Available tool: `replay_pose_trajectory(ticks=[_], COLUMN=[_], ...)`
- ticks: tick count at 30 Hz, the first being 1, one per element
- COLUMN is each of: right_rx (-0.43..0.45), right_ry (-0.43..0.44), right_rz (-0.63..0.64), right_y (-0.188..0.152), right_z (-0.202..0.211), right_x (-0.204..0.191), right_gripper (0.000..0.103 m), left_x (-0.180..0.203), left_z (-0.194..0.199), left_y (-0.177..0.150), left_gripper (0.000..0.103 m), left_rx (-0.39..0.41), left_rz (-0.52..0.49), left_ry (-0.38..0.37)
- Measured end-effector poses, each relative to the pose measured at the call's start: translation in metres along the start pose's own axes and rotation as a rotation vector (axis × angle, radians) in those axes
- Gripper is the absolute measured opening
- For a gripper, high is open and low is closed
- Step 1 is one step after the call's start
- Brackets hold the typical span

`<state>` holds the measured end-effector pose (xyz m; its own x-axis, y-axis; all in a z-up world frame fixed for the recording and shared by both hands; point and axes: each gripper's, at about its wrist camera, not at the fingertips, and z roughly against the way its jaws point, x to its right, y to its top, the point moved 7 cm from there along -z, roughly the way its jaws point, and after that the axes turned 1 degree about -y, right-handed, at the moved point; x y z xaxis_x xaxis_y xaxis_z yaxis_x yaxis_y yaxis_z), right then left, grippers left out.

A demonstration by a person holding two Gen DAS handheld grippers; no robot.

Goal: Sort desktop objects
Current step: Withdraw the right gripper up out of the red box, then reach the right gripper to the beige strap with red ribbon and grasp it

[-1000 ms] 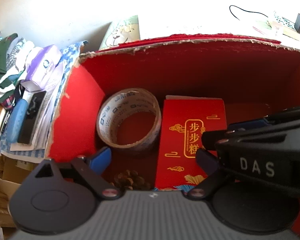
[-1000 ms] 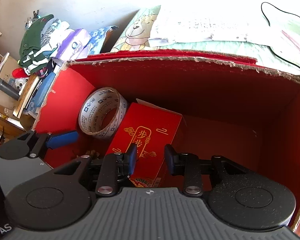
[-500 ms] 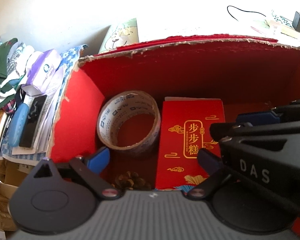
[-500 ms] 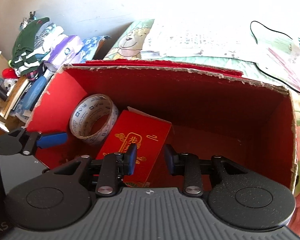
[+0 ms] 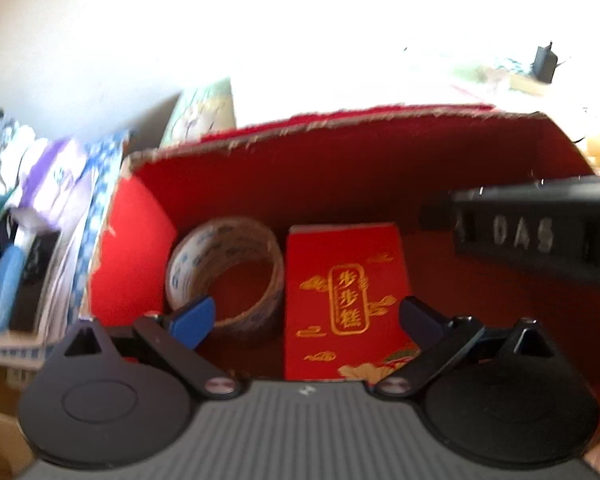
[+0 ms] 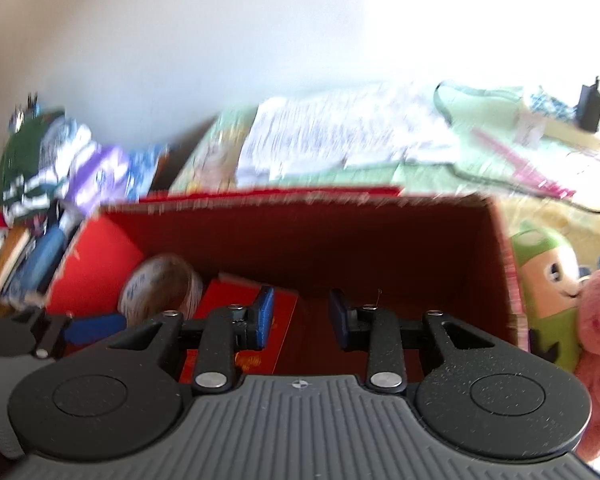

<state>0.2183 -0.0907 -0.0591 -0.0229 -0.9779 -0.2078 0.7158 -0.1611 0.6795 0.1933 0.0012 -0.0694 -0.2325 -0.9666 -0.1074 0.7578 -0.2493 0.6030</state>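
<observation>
Both grippers, left [image 5: 306, 318] and right [image 6: 301, 317], spread, empty above box [image 5: 340, 160]; tape [image 5: 224, 276] ahead: light, stiff, pinch rim.

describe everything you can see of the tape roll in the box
The tape roll is a wide ring of brownish clear packing tape with blue print on its band and an open core. It leans tilted in the left end of the red box, near the left wall, right beside the red packet. Neither tool holds it.
</observation>
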Motion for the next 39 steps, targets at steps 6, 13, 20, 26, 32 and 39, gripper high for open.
replay_pose_trajectory(ticks=[6,13,20,26,32,39], right_rx=[0.157,0.347,0.214,-0.01,-0.118,-0.204], right_ry=[0.016,0.062,0.215,0.261,0.307,0.376], right_rz=[-0.076,-0.077,-0.02,-0.14,-0.214,-0.229], right_y=[-0.005,-0.031,-0.087,-0.135,-0.152,-0.168], right_z=[0.056,0.142,0.153,0.111,0.091,0.07], right_x=[0.007,-0.008,-0.027,-0.025,-0.02,-0.026], right_gripper=[0.034,0.046,0.047,0.044,0.044,0.044], left_x=[-0.001,-0.032,-0.032,0.005,0.011,0.016], left_z=[0.05,0.103,0.139,0.122,0.099,0.076], left_y=[-0.001,-0.035,-0.092,-0.142,-0.157,-0.164], left_gripper=[0.1,0.1,0.1,0.1,0.099,0.1], left_rx=[0.16,0.163,0.129,-0.012,-0.098,-0.131], left_rz=[-0.039,0.032,0.042,0.003,0.095,0.159], left_ry=[0.001,-0.176,-0.381,-0.463,-0.499,-0.507])
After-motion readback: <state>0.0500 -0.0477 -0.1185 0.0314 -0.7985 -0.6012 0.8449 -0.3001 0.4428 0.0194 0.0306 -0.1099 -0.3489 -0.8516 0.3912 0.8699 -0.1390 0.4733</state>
